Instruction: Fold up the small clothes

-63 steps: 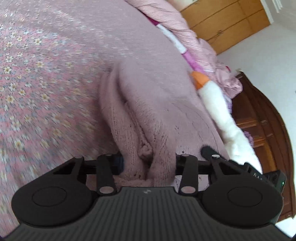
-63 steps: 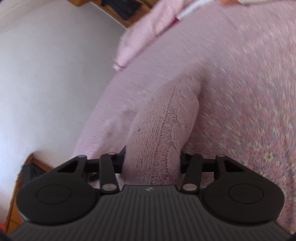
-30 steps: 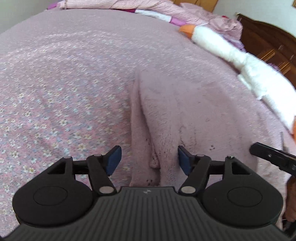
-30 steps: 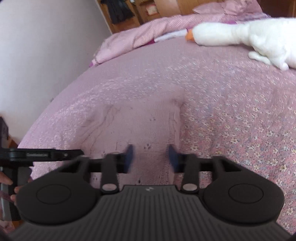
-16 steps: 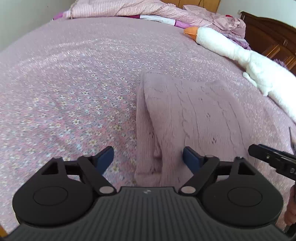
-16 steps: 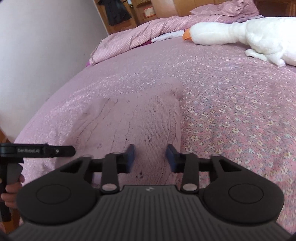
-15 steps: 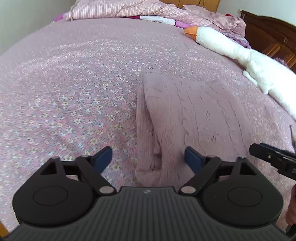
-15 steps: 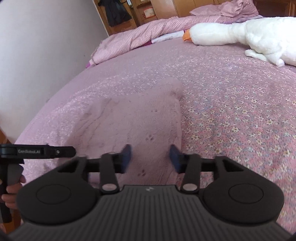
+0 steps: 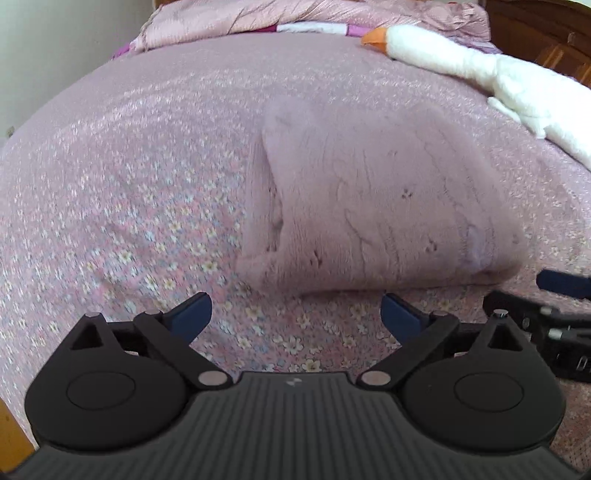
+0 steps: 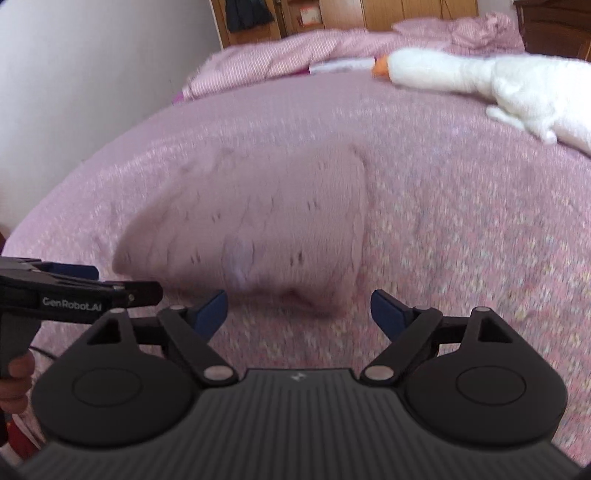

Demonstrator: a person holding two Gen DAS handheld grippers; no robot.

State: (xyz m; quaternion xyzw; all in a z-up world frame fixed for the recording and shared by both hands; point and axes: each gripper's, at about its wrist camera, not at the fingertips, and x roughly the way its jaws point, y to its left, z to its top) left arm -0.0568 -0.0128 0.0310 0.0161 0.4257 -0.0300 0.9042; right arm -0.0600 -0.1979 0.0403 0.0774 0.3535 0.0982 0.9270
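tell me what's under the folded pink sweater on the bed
The folded pink sweater lies directly on the floral bedspread, which shows all around it. Anything between its layers or beneath it is covered, so that cannot be seen.

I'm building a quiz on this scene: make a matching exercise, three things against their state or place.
Things:
1. pink knit sweater
2. plush goose
3. left tongs

States:
A. open, holding nothing
B. folded, flat on the floral bedspread
C. far side of the bed, orange beak toward the striped quilt

Pairs: 1-B, 2-C, 3-A
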